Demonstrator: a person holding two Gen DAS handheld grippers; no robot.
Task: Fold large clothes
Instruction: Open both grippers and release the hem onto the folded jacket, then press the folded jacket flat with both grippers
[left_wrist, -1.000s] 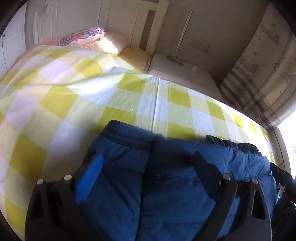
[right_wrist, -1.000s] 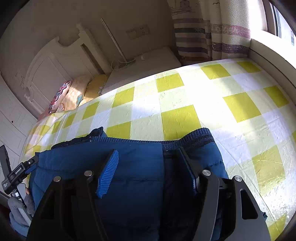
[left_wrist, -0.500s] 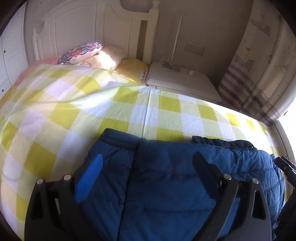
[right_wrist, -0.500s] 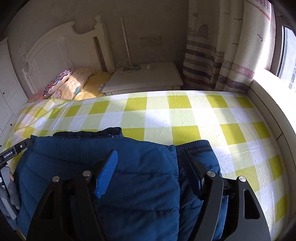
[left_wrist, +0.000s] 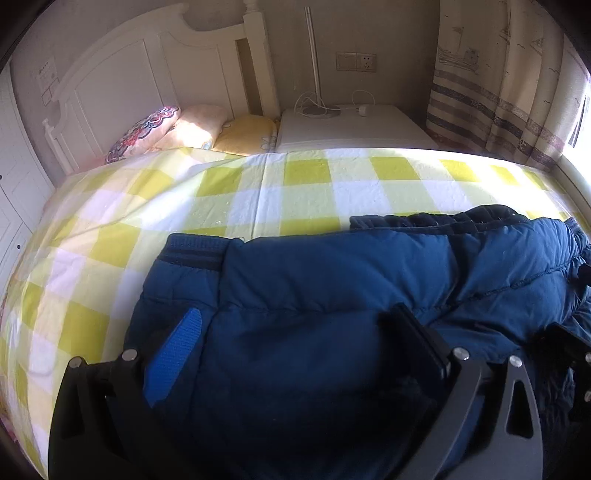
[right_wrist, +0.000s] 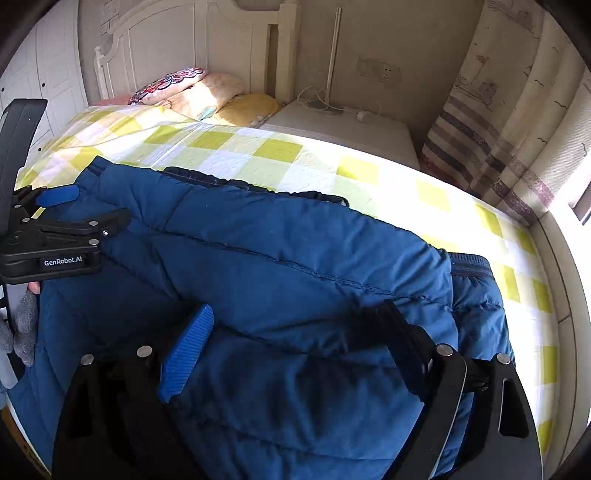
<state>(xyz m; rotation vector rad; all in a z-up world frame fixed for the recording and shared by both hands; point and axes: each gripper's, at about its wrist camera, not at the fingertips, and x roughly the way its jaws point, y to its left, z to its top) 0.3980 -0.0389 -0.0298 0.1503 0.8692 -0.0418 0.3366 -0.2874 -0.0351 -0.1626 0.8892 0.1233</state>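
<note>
On the checked bed (left_wrist: 310, 192), the blue coat (left_wrist: 332, 280) is lying folded near the front edge. Both grippers, left (left_wrist: 295, 347) and right (right_wrist: 295, 339), are spreading their jaws and backing off, releasing the coat, so this fold looks finished.

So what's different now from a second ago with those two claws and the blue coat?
Both claws have pulled back from the blue coat and rolled level. The right claw is opening wider; the left claw is also opening, already wide. Neither grips anything now. The coat stays folded on the checked bed, pillows and nightstand unchanged.
</note>
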